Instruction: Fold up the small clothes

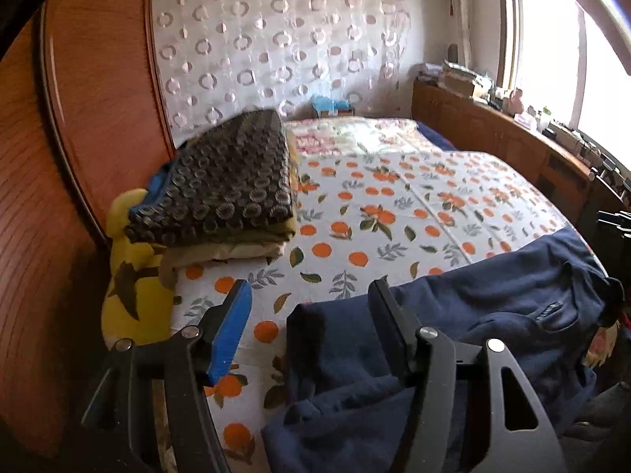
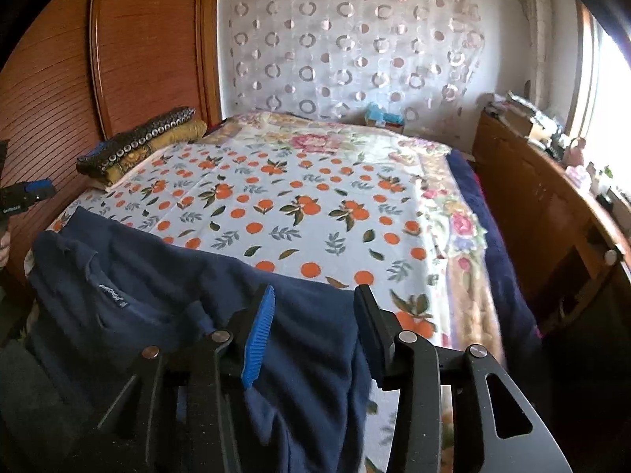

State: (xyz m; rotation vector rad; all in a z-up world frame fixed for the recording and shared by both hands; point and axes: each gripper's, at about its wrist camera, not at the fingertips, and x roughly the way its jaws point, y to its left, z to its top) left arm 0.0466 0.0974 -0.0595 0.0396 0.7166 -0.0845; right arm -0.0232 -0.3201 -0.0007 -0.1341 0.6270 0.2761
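Soft navy garment (image 2: 165, 276) rumpled on orange-print sheet (image 2: 284, 205), both grippers' fingers released (ribbed blue pads)

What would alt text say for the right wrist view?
A navy blue garment lies spread over the near edge of a bed with an orange-print sheet, and the right gripper hangs over it with its fingers apart, holding nothing. A stack of folded clothes sits at the far left beside a wooden wardrobe.
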